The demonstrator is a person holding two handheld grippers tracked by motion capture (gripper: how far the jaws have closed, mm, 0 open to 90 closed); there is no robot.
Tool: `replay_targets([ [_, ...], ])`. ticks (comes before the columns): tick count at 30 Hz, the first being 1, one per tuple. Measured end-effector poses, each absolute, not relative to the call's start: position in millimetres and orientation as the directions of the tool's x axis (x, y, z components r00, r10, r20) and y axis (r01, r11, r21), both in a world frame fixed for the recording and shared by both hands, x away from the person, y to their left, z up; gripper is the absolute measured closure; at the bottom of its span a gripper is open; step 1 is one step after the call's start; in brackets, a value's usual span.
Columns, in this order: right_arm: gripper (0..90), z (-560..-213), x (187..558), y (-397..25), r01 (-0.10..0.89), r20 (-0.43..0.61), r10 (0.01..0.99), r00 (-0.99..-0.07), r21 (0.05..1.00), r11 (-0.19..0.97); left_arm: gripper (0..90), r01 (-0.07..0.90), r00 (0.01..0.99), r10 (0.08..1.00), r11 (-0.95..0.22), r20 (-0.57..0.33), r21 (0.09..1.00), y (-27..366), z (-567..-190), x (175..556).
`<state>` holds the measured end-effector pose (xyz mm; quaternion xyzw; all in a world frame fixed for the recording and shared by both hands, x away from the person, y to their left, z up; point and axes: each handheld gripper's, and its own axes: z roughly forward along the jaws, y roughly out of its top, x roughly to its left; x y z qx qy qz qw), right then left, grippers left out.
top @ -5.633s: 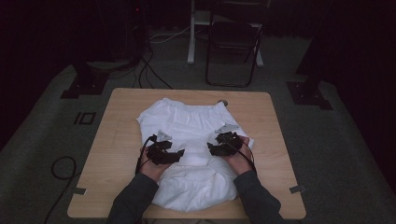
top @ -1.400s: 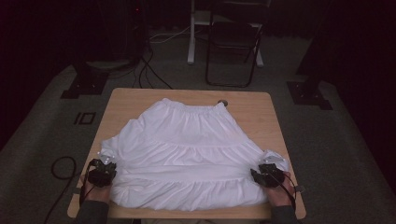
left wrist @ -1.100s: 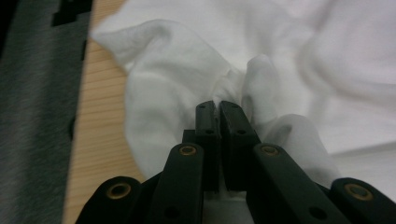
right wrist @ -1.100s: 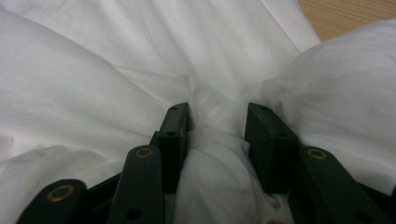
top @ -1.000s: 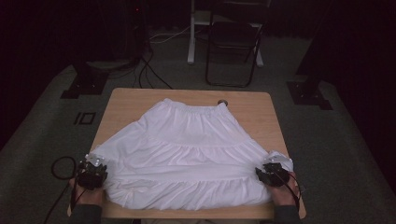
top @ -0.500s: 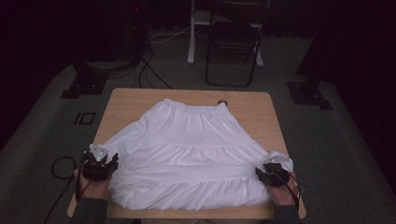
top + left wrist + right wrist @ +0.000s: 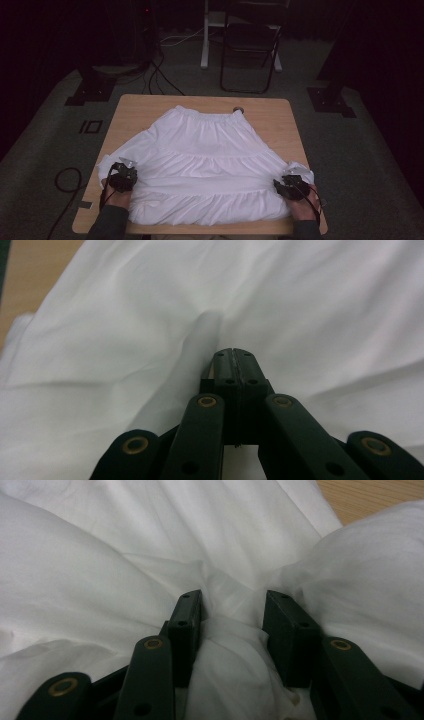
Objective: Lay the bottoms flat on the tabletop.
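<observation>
1. High view: white skirt (image 7: 205,165) spread flat on the wooden table (image 7: 135,107), waistband at the far edge, wide hem along the near edge, long axis of the hem running left to right.
2. Same view: left gripper (image 7: 123,179) set on the skirt's near left corner, right gripper (image 7: 290,186) on its near right corner, well apart from each other, each nearer to its own corner. A small round object (image 7: 238,109) on the table just beyond the waistband; a folding chair (image 7: 250,45) on the floor farther back.
3. Left gripper view: jaws pressed together at the tips, a raised ridge of cloth (image 7: 202,335) running away from them, a thin bit of fabric apparently pinched between them. Skirt lying ahead of and all around the jaws; bare table at the upper left.
4. Right gripper view: jaws apart, a bunched fold of hem (image 7: 232,605) sitting in the gap, touching the inner faces but not squeezed. Bare table at the upper right.
5. Judgement: for any coming lift or fold toward the far waistband, right jaws to be closed on the fold first, since only the left corner looks held.
</observation>
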<state>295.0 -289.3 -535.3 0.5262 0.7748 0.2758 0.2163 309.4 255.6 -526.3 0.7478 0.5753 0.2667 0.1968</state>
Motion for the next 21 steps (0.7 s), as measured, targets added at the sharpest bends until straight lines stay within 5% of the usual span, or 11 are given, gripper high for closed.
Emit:
replay_targets([
  [16, 58.9, -534.5, 295.0, -289.4, 0.7, -0.044, 0.934, -0.355, 0.649, 0.297, 83.7, 0.8, -0.082, 0.946, -0.125, 0.315, 0.586, 325.2, -525.6, 271.5],
  [21, 58.9, -534.4, 295.0, -289.5, 0.701, -0.044, 0.934, -0.355, 0.649, 0.297, 81.1, 0.783, -0.172, 0.945, -0.039, 0.277, 0.621, 344.6, -521.6, 259.4],
])
